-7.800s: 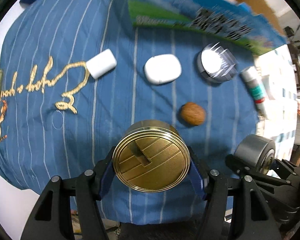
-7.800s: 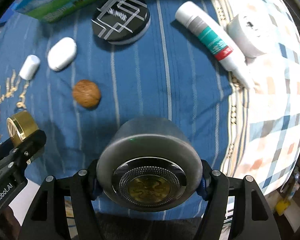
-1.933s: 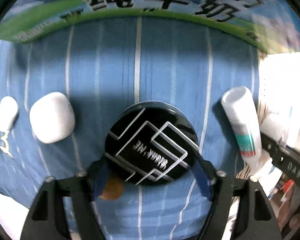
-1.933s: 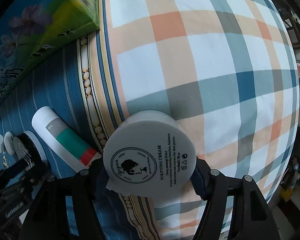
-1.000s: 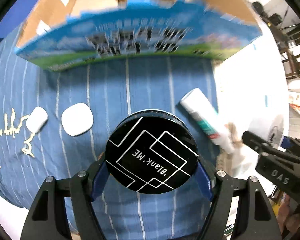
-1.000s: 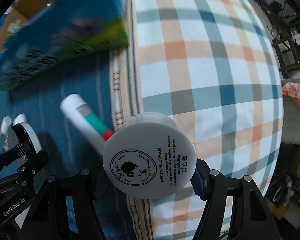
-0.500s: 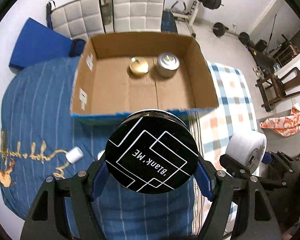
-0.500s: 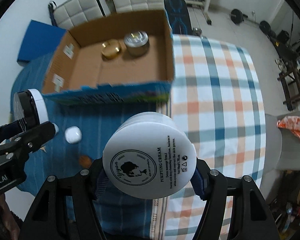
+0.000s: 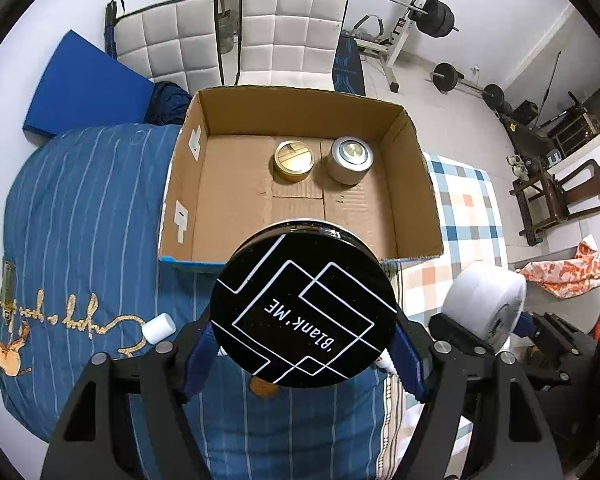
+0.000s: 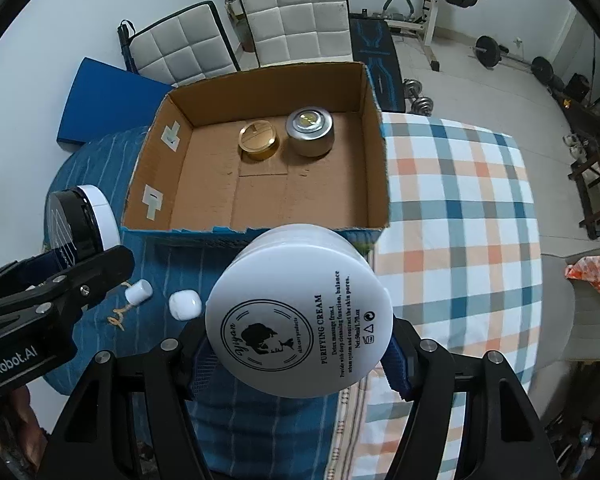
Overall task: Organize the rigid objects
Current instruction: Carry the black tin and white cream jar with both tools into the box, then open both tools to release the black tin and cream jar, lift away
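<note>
With both jars lifted clear of the bed, I now look down into the cardboard box (image 9: 416, 184) — a second ago its printed wall filled my view; my left tool (image 9: 303, 346) is clamped on the black-lidded jar (image 9: 304, 310), my right tool (image 10: 298, 350) on the white cream jar (image 10: 300, 316), both hanging near the box's front wall; the gold tin (image 9: 294, 160) and silver tin (image 9: 350, 159) already sit inside — two more placements seem next; small white pieces (image 10: 185, 305) remain on the blue cover (image 9: 80, 240).
</note>
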A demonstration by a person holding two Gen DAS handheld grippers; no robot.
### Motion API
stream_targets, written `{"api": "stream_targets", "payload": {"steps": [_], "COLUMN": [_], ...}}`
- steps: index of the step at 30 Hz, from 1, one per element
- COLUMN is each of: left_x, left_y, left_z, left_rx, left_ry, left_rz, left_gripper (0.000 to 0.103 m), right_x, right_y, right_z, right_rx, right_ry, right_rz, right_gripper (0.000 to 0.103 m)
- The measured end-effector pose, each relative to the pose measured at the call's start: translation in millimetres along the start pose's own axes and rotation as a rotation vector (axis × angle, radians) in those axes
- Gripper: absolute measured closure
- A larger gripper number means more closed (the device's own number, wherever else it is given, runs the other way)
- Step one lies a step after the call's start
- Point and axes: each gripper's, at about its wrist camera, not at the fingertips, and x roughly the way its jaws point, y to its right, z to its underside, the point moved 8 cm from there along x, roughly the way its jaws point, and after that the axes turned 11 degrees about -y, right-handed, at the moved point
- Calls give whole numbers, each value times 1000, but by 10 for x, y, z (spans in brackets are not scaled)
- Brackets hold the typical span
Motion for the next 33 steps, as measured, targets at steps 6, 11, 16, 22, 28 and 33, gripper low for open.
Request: {"api": "stream_targets", "payload": {"steps": [6,11,16,22,28,33], "left_x": [202,606,1152,1758,2050,2171], "left_y": [-202,-425,-594,-732,-837,-782], "left_z": [-466,-1029,-1500,-1830,-1991,-2014], "left_rx": [-26,-51,-77,-81,-98,-108], "left_ry": [-38,-114,-206,-335,-402,-424], "left_rz": [-7,-37,-103,-205,-252,-240], "left_gripper": [30,30,30,30,29,29], "right_x": [231,597,1172,1724,2086,2230], "right_y": [2,16,76,181,260,299], "right_z": [-387,-877,-1325,-1539,-1595,-1575], "right_rx": [20,18,41,65,84,86], "right_ry": [-34,-86,-180,-287,-364,-396], "right_rz": [-43,-25,11,46,61,68], "right_gripper": [33,33,33,33,33,33]}}
